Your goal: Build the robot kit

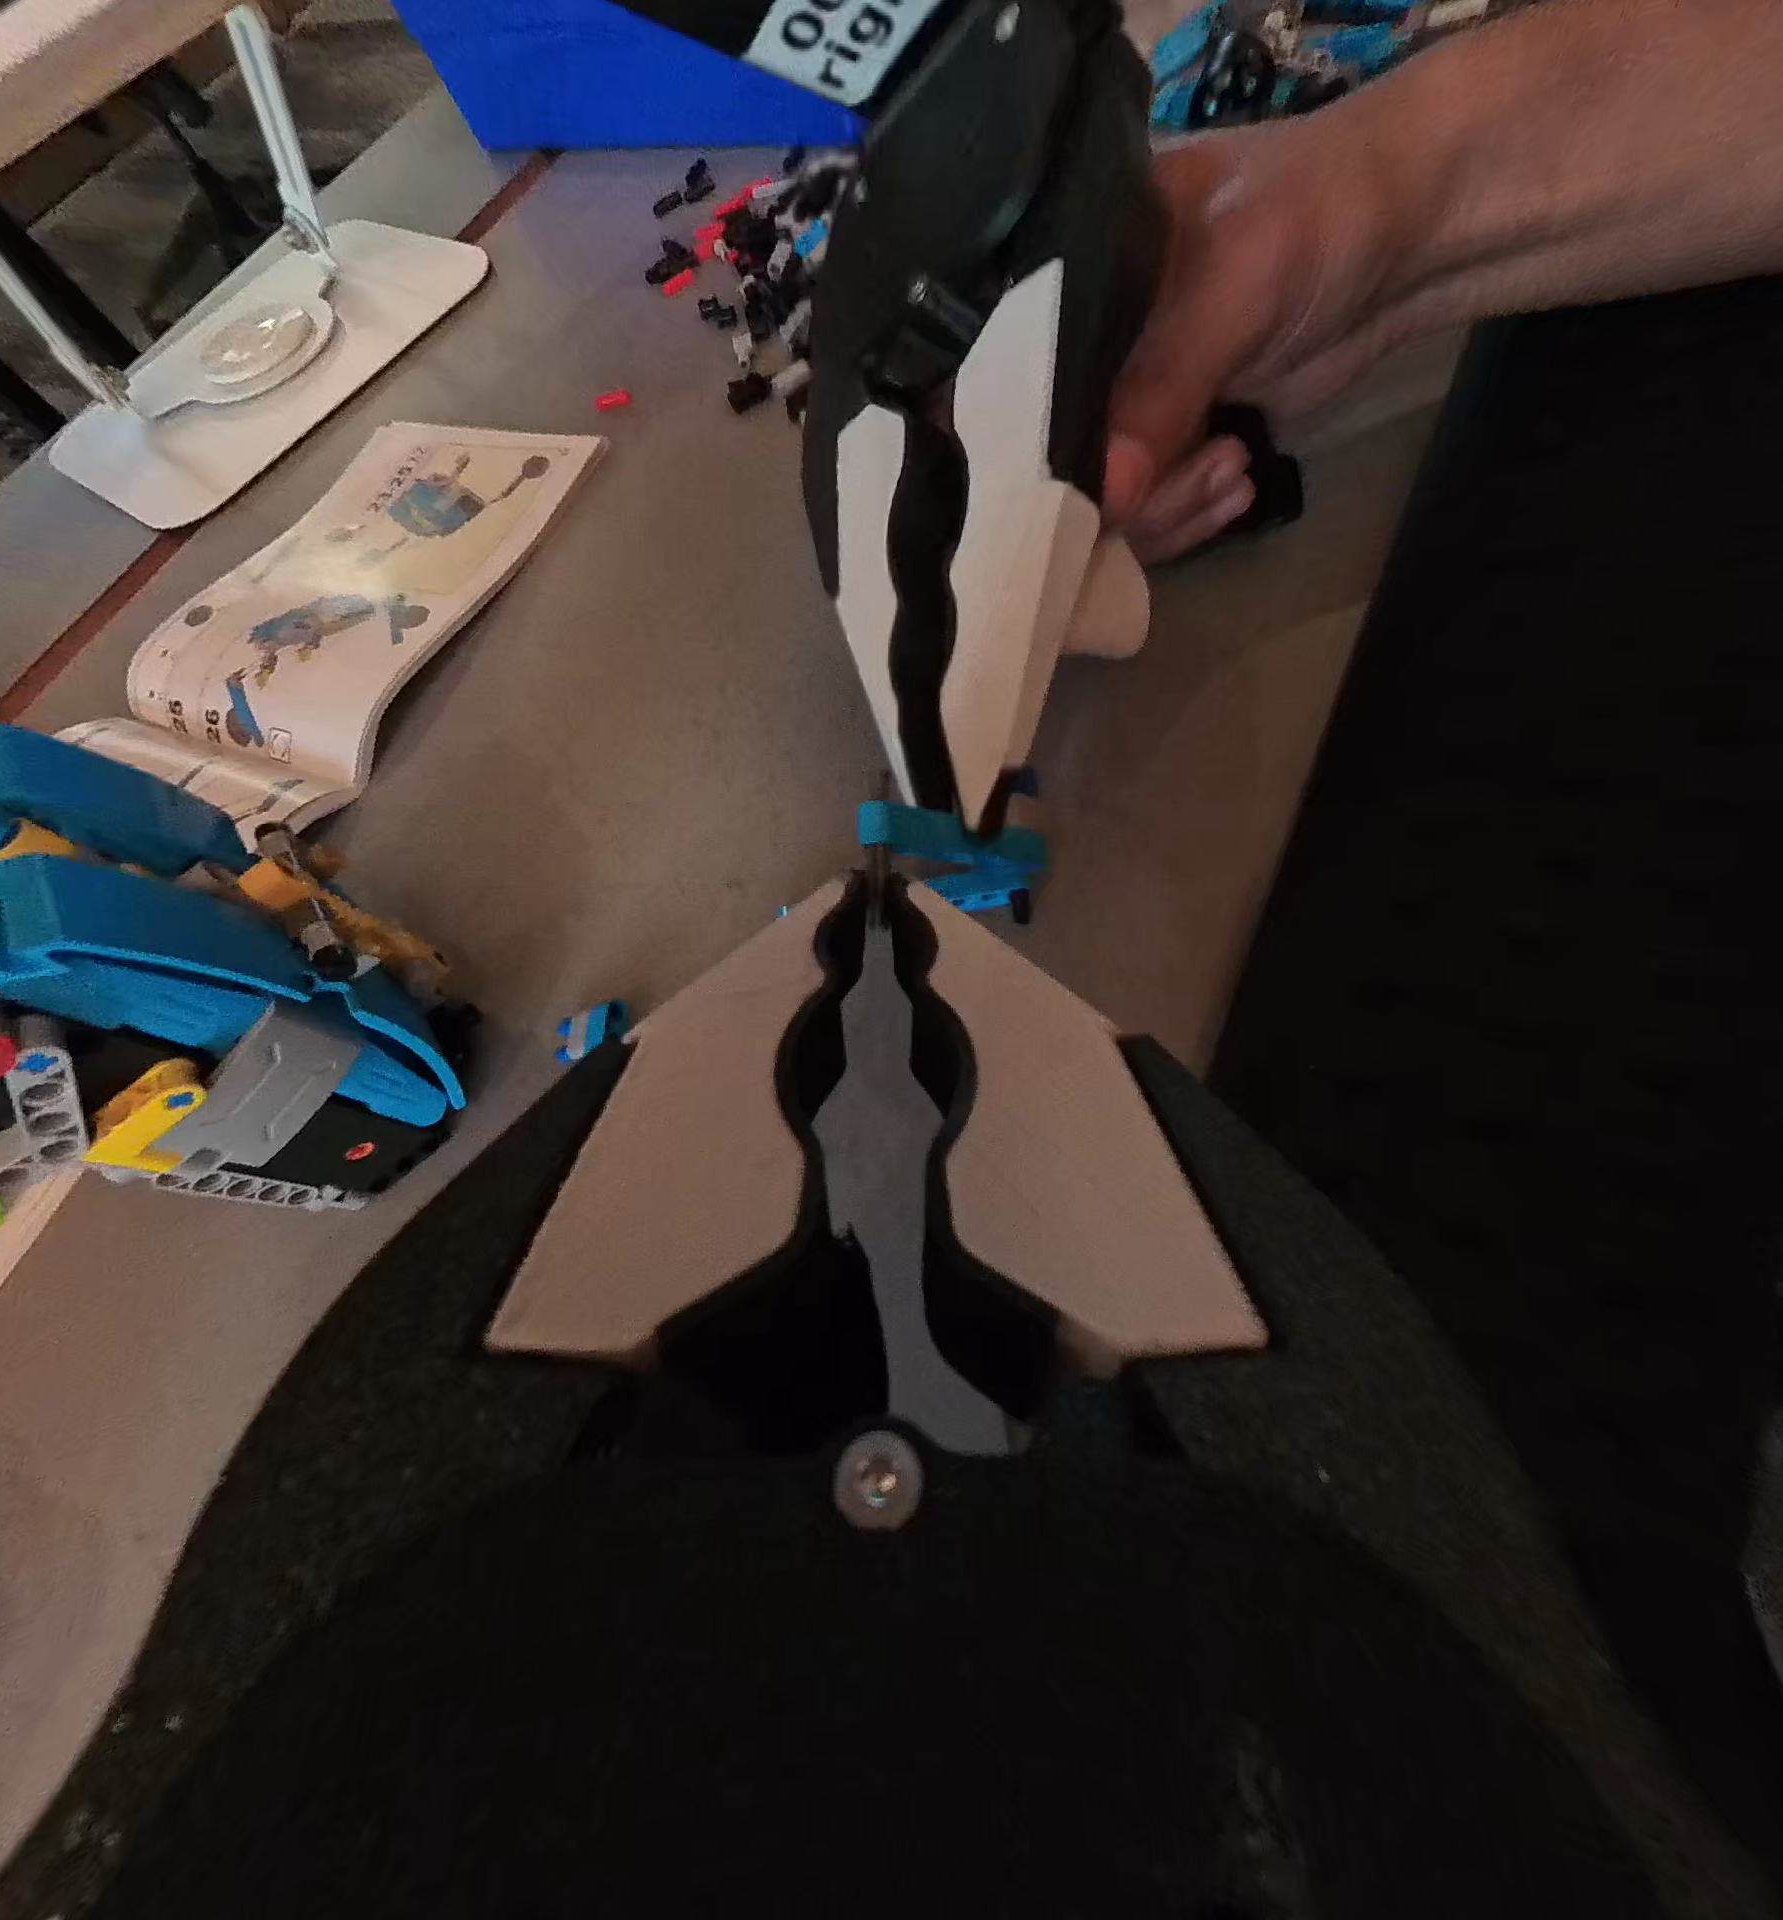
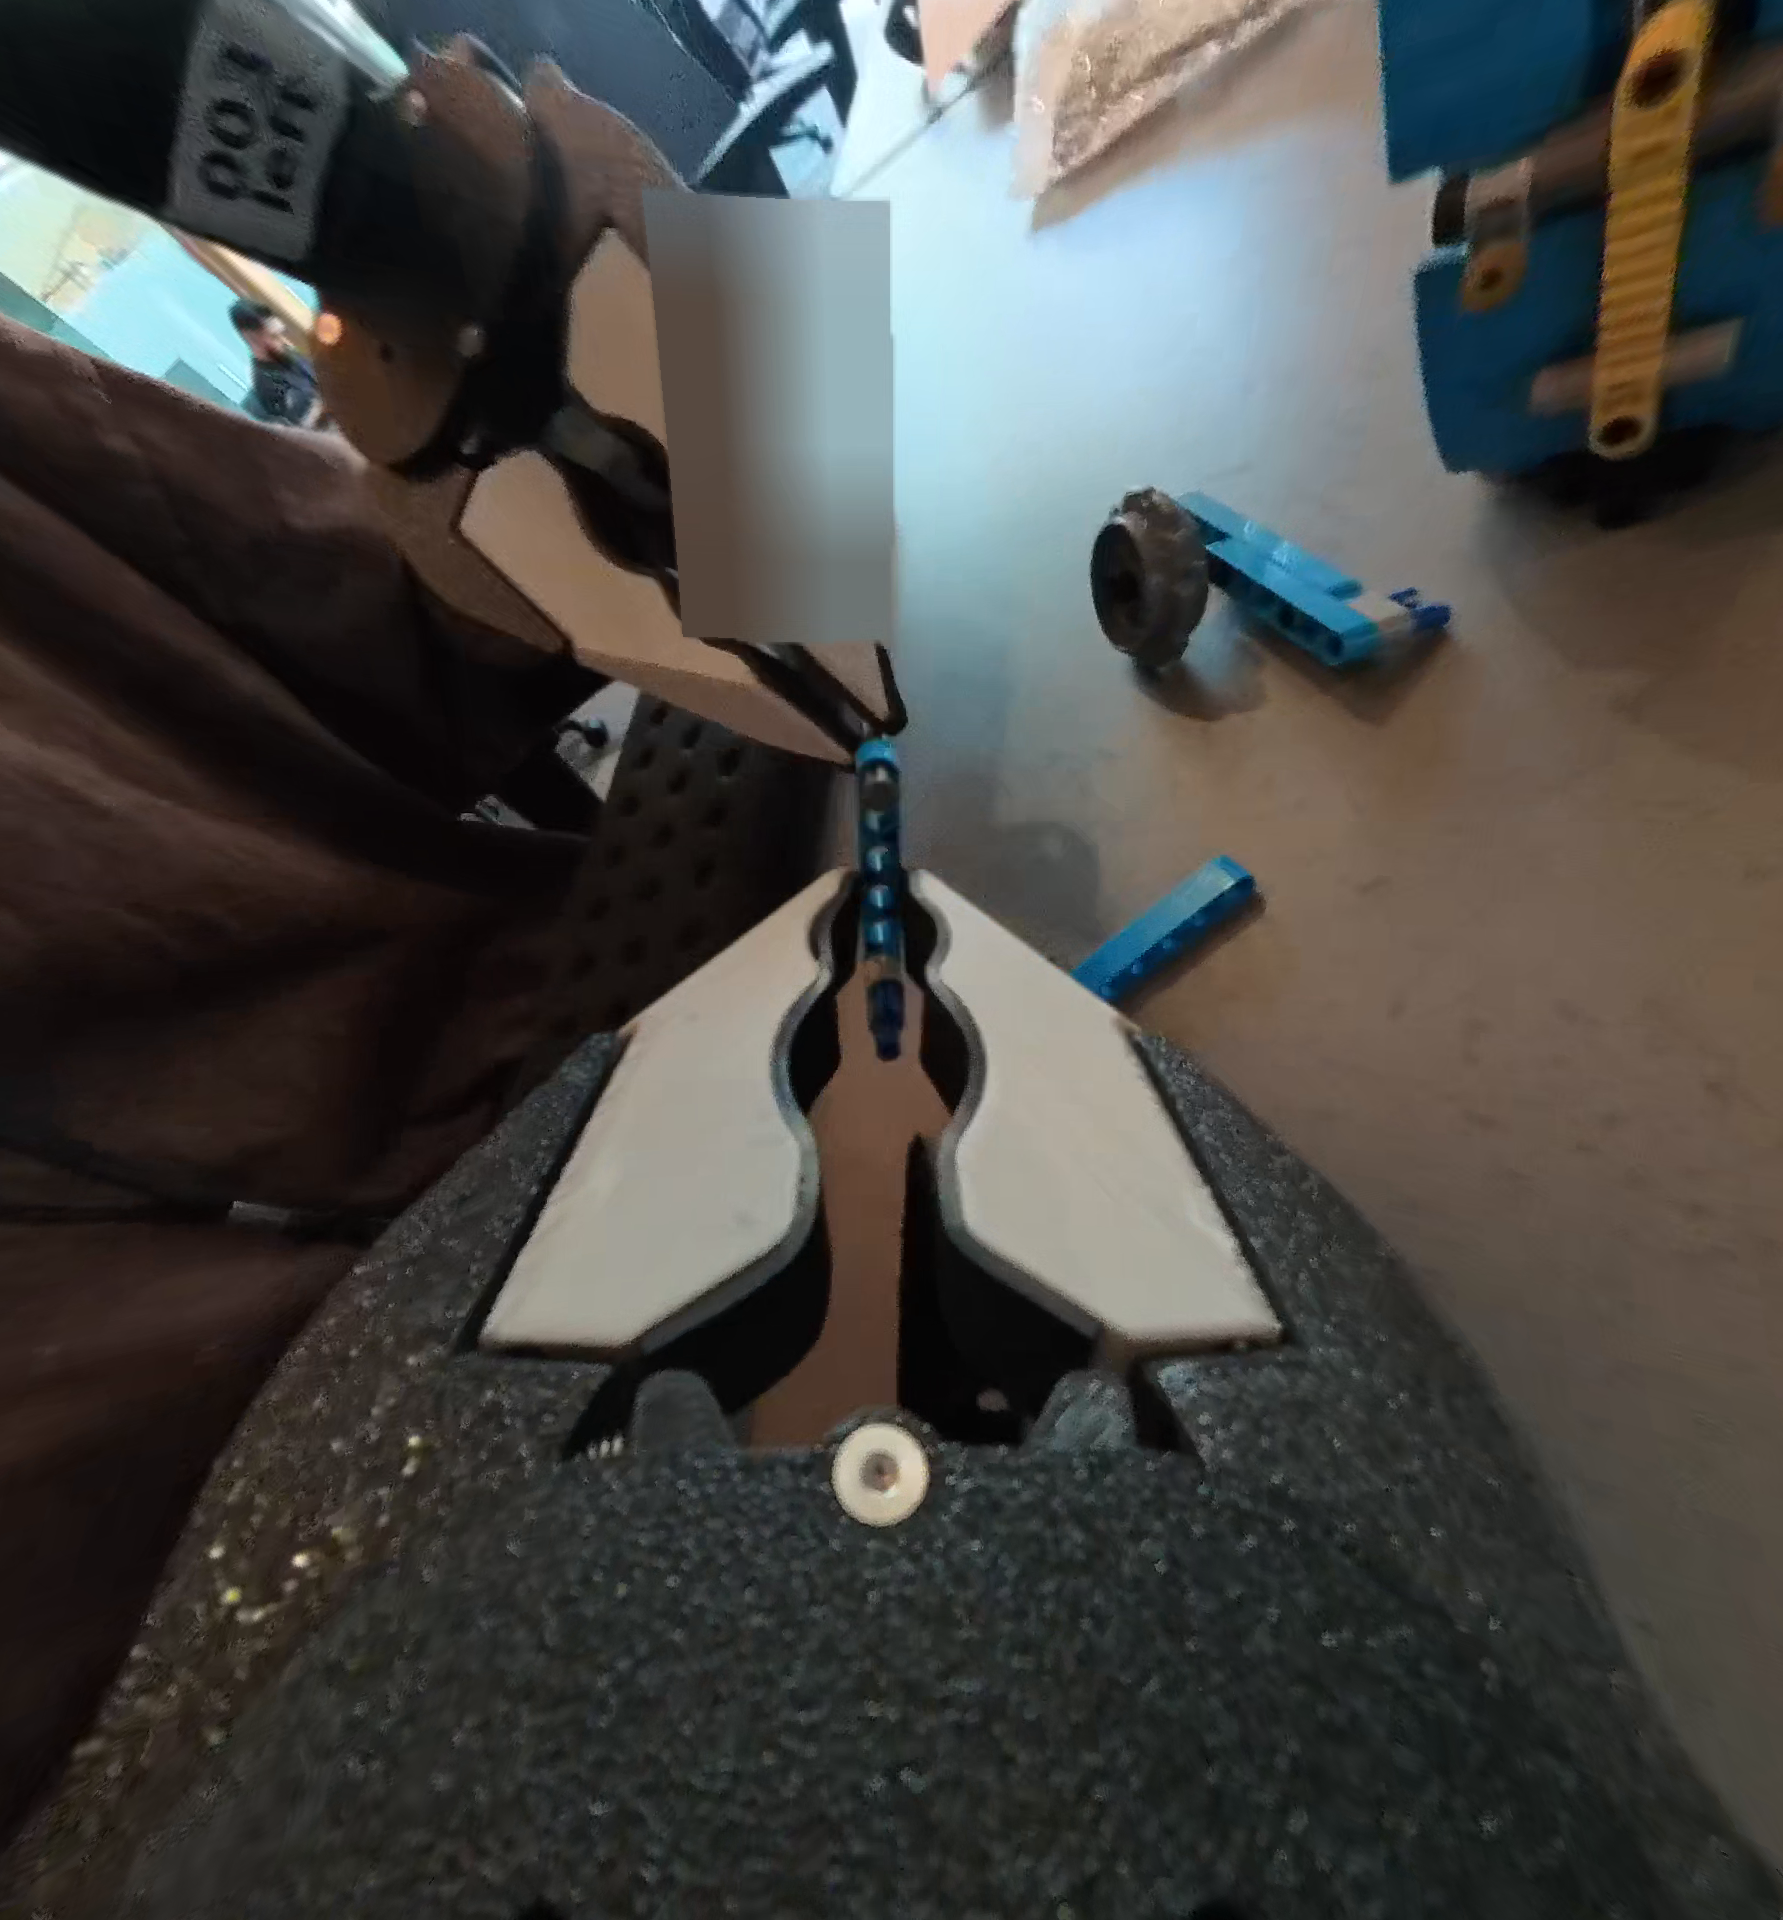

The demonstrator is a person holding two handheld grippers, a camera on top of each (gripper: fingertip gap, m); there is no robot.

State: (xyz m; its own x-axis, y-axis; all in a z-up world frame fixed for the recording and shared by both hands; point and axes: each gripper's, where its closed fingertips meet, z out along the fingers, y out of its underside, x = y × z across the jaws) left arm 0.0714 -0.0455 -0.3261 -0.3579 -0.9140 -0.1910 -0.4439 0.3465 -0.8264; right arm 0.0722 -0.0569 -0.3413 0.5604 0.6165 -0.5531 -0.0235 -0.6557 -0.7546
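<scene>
While held: right gripper clamps blue holed beam.
Left gripper: pinches perhaps a dark pin at that beam.

- A hobby or lab workbench: a grey tabletop strewn with a pile of small plastic building-toy pins.
- An open instruction booklet beside a half-built blue and yellow model.
- A white stand magnifier.
</scene>
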